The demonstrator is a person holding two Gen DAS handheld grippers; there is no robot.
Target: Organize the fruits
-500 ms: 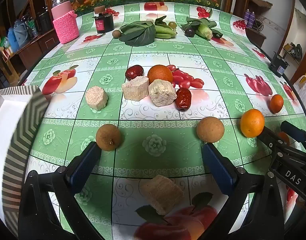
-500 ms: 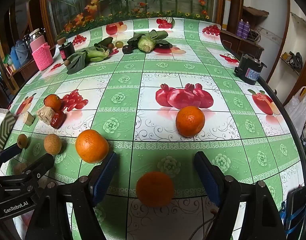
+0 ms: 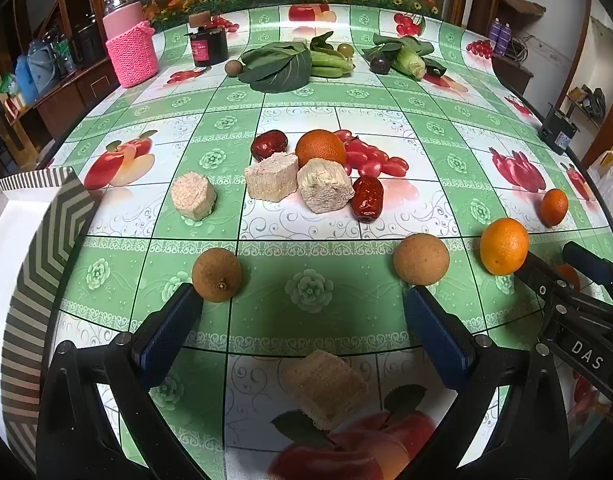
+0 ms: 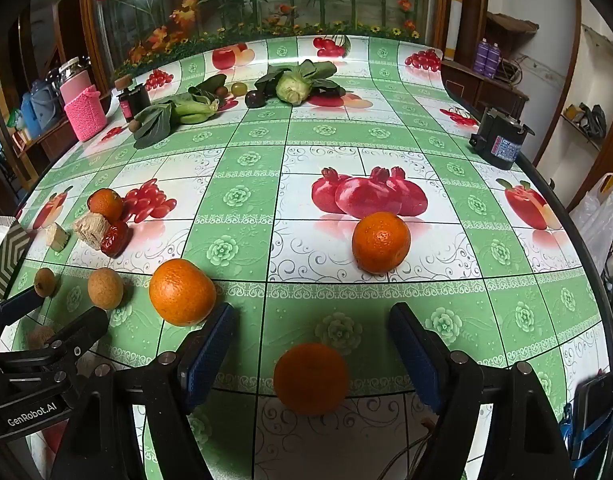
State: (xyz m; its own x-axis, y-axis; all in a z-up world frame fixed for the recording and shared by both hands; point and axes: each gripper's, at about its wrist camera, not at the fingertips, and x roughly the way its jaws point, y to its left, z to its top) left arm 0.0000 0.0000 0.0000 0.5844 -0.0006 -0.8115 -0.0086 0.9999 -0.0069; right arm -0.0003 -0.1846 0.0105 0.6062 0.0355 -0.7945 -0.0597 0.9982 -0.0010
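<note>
Fruit lies scattered over the worktop (image 3: 438, 128) and nothing is held yet — this looks like the approach before a first pick. The left gripper (image 3: 302, 320) hangs tilted down with its fingers spread wide, a tan block (image 3: 324, 388) on the cloth between and below them, a brown longan (image 3: 217, 276) just off its left fingertip and a second round brown fruit (image 3: 421, 259) just off the right one. The right gripper (image 4: 312, 336) is likewise spread, with a small orange (image 4: 311, 378) lying between its fingers, untouched; a larger orange (image 4: 182, 292) sits by its left fingertip and another orange (image 4: 381, 242) further out.

The next move, I judge, calls for the right gripper to drop around the small orange and close gently — round fruit rolls off easily. A striped box (image 3: 46, 216) at the left edge is the likely destination, though only part of it shows and its inside is mostly cut off. Whether the tan blocks are fruit or something else is hard to tell.
</note>
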